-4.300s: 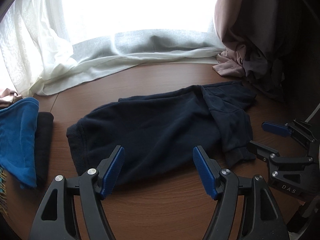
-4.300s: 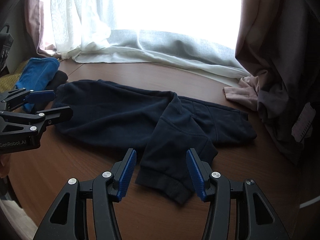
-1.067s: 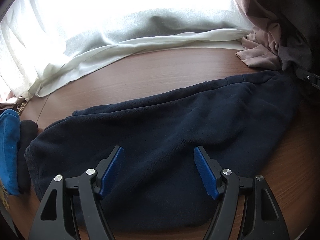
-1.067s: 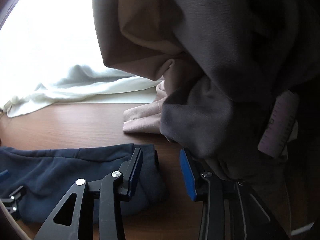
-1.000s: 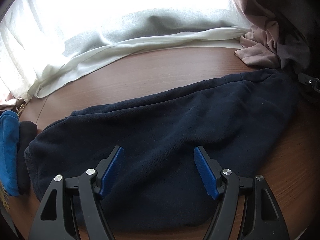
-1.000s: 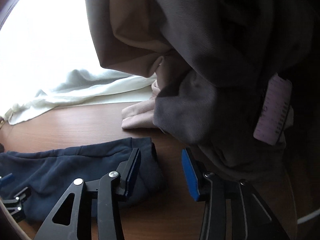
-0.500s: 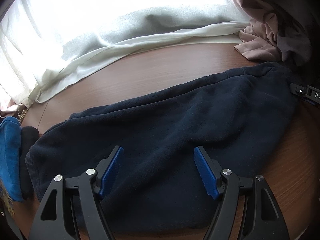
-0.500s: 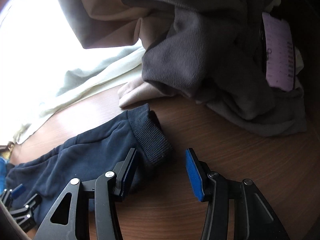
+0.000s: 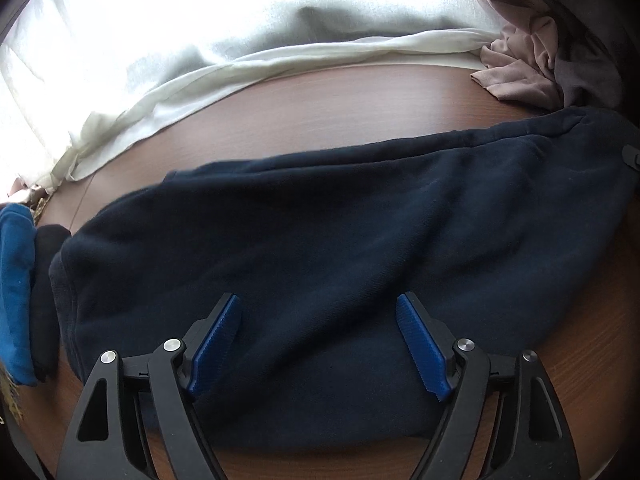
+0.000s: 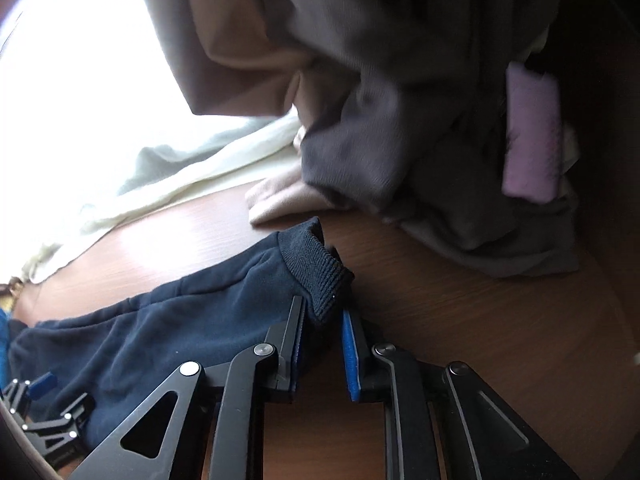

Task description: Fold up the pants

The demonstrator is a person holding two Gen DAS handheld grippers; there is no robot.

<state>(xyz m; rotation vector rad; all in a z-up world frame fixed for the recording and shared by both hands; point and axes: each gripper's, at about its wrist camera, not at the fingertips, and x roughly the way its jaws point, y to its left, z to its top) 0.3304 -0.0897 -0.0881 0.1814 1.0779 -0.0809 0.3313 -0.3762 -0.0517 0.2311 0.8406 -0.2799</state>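
Left wrist view. Left gripper (image 9: 318, 340) wide open, low over the near edge of the pants (image 9: 320, 248), holding nothing. Pants spread lengthwise across the table (image 9: 320, 108), legs stacked one on the other; one end ahead-left beside a blue cloth (image 9: 14, 280) and a black cloth (image 9: 46, 300), the other end far right below a pink cloth (image 9: 516, 76). White curtain (image 9: 240, 76) pooled along the far table edge. Sliver of the right tool just visible at the right frame edge.

Versus 4.3 s back: then one leg lay folded over toward the right and the pants sat farther ahead; now the garment is stretched out full length and fills the view. Little change over the last half second.

Right wrist view. Right gripper (image 10: 322, 320) narrowed onto the ribbed cuff (image 10: 316, 272), cuff corner between the pads; looks pinched, though the view is blurred. Grey cloth (image 10: 400, 120) hanging just ahead, bearing a lilac tag (image 10: 530, 136). Left tool visible at lower left, over the pants.

Versus 0.5 s back: jaws then open, astride the cuff; now drawn in on it.

Step in hand, by judgement: securing the cuff end for the lengthwise fold. Next: firm hold on both cuff layers, lift, carry toward the far-left end; left gripper likely needed to pin or grip the near edge so the pants do not drag.
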